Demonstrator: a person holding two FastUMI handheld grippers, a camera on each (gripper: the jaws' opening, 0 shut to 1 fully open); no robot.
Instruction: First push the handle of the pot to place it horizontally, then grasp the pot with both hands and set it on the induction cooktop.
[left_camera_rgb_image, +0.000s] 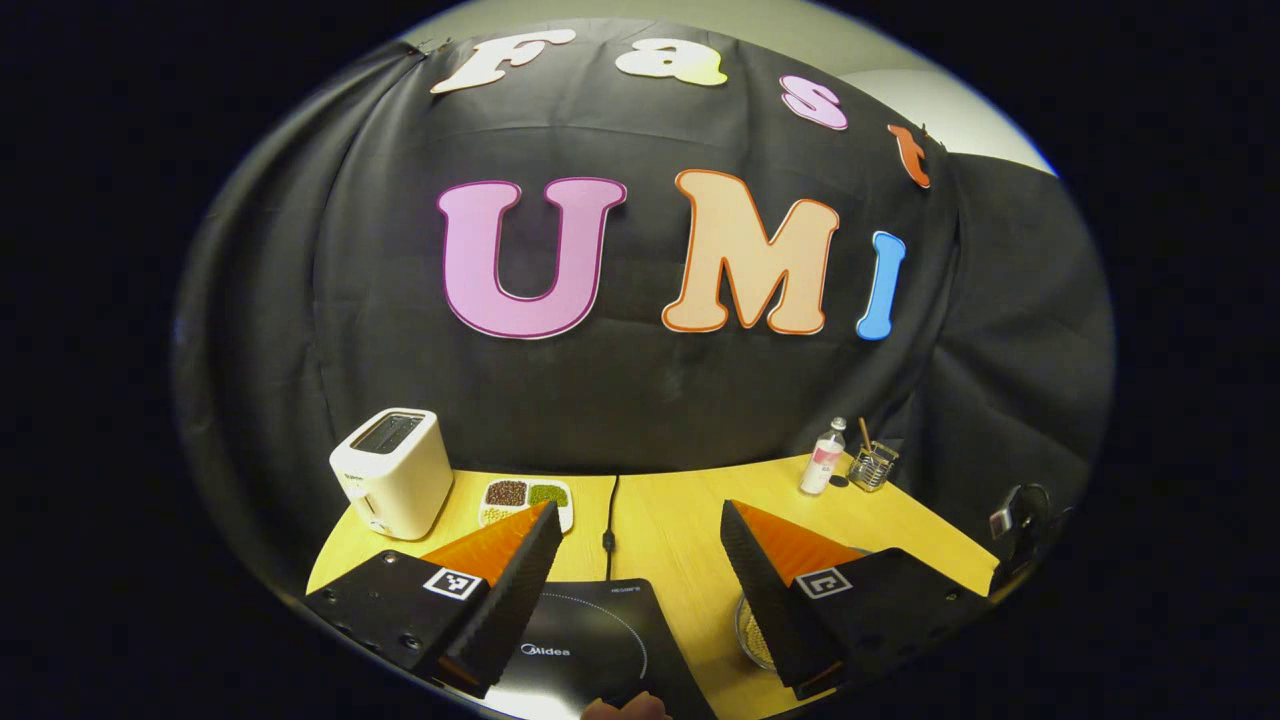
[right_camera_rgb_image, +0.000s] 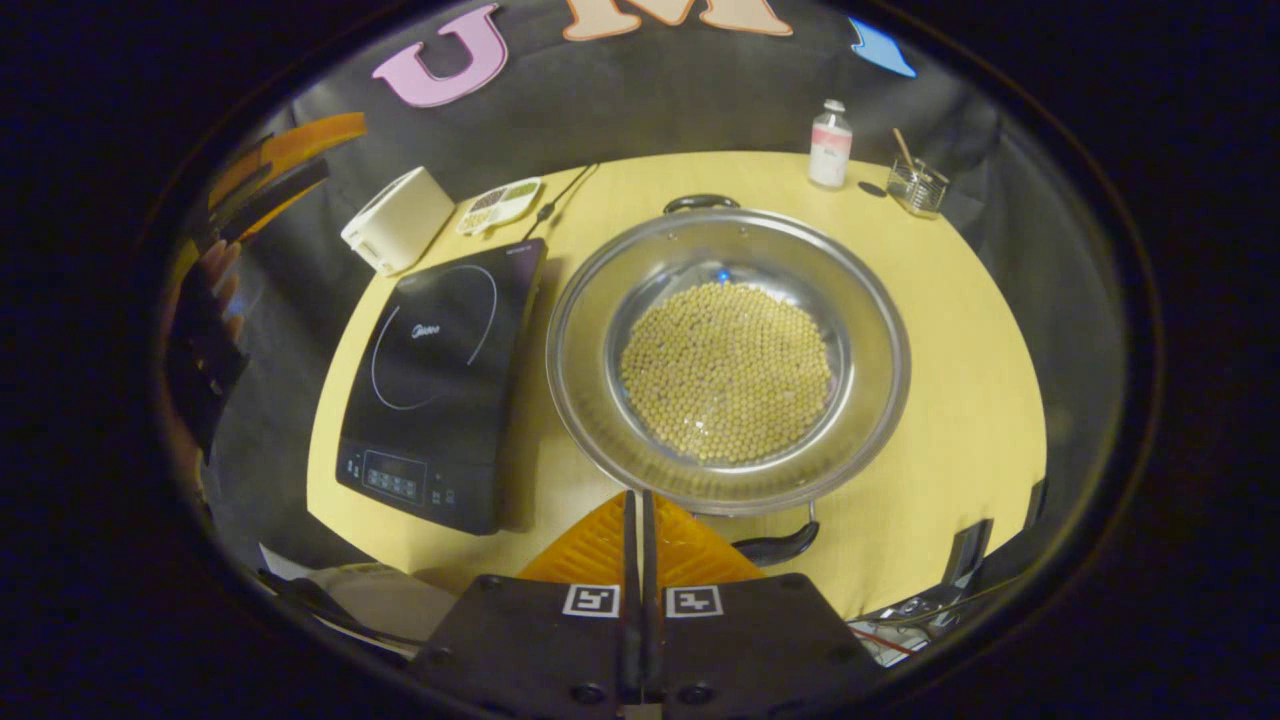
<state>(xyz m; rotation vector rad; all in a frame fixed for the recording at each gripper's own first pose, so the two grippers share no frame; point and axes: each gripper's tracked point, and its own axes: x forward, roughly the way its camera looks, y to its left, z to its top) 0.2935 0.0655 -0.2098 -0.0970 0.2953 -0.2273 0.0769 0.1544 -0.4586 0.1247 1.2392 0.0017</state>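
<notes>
**Pot waits beside the cooktop, one gripper released, one clenched**

In the right gripper view, the pot (right_camera_rgb_image: 728, 360) sits dead centre of the frame on the yellow table (right_camera_rgb_image: 970, 400), a wide steel pan with a round bed of pale beans (right_camera_rgb_image: 727, 372) in its bottom. One dark handle (right_camera_rgb_image: 700, 202) shows at the top rim, the other handle (right_camera_rgb_image: 775, 547) at the bottom rim, just right of the right gripper (right_camera_rgb_image: 636, 505). That gripper is clenched, its two fingers pressed flat together with nothing between them, tips right at the pot's lower rim; whether they touch it I cannot tell. To the left of the pot, just beside it, lies the induction cooktop (right_camera_rgb_image: 435, 380), bare glass, control panel at its lower end. At upper left sit a white toaster (right_camera_rgb_image: 398, 218) and a small divided tray (right_camera_rgb_image: 498, 204); at upper right stand a bottle (right_camera_rgb_image: 830, 145) and a glass holder (right_camera_rgb_image: 917, 186).

Over to the left gripper view: the left gripper (left_camera_rgb_image: 640, 520) is released, fingers spread wide apart and holding nothing, raised above the table and facing the black cloth wall (left_camera_rgb_image: 640, 380). The cooktop (left_camera_rgb_image: 590, 640) shows at bottom centre between the fingers, and a sliver of the pot (left_camera_rgb_image: 752, 630) peeks out at the inner edge of the right-hand finger. Toaster (left_camera_rgb_image: 392, 472) at lower left, tray (left_camera_rgb_image: 524, 497) beside it, bottle (left_camera_rgb_image: 823, 457) and holder (left_camera_rgb_image: 872, 464) at right.
</notes>
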